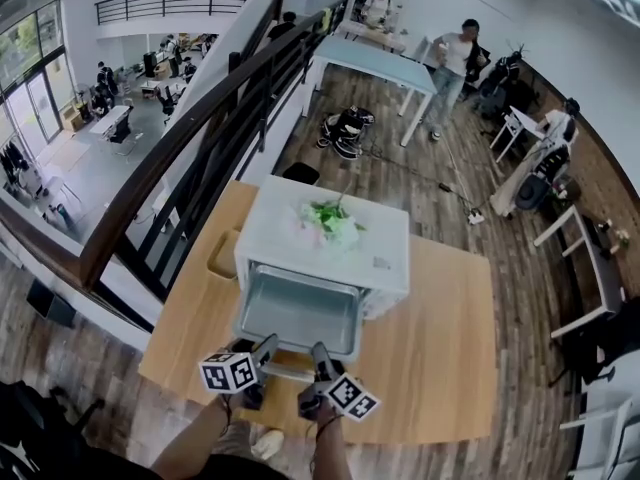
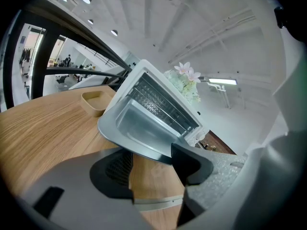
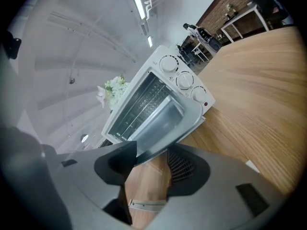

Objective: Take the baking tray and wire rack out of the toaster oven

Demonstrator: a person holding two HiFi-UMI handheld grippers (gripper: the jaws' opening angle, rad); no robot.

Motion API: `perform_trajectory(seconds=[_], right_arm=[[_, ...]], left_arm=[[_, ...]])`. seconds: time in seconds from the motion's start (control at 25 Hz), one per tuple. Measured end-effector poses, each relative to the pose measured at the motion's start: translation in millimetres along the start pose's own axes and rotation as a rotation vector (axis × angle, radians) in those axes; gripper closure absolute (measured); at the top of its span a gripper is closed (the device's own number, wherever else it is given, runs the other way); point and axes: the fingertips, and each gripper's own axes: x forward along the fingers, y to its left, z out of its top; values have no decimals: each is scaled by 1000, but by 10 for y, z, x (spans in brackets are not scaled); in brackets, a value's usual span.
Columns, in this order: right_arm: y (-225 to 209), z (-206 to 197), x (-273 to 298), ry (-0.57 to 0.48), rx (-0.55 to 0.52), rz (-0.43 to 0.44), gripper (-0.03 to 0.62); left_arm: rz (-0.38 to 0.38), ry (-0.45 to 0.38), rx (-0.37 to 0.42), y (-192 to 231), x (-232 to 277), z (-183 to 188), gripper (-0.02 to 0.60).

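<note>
The white toaster oven (image 1: 385, 263) stands on the wooden table (image 1: 450, 348) with its front open toward me. The silver baking tray (image 1: 300, 313) sticks out of the opening, its front rim toward the table's near edge. My left gripper (image 1: 268, 348) holds the rim's left part and my right gripper (image 1: 320, 356) its right part. In the left gripper view the tray (image 2: 139, 128) has its rim between the two pads of the left gripper (image 2: 151, 163). The right gripper (image 3: 151, 163) clamps the tray (image 3: 160, 123) rim the same way. The wire rack (image 2: 158, 104) (image 3: 139, 104) sits inside the oven.
A bunch of pale flowers (image 1: 330, 220) lies on top of the oven. A small tan dish (image 1: 222, 253) sits on the table left of it. A dark railing (image 1: 190, 158) runs along the left, above a lower floor. A person (image 1: 455, 63) stands far behind.
</note>
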Motion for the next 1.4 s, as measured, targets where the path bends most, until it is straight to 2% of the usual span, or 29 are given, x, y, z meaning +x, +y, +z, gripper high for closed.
perform_trajectory(seconds=[0.72, 1.4], right_arm=[[130, -93, -435, -29, -7, 26, 399], [-211, 132, -1241, -117, 26, -5, 399]], left_arm=[[-18, -17, 23, -195, -386, -134, 336], [-91, 25, 72, -846, -422, -637, 336]])
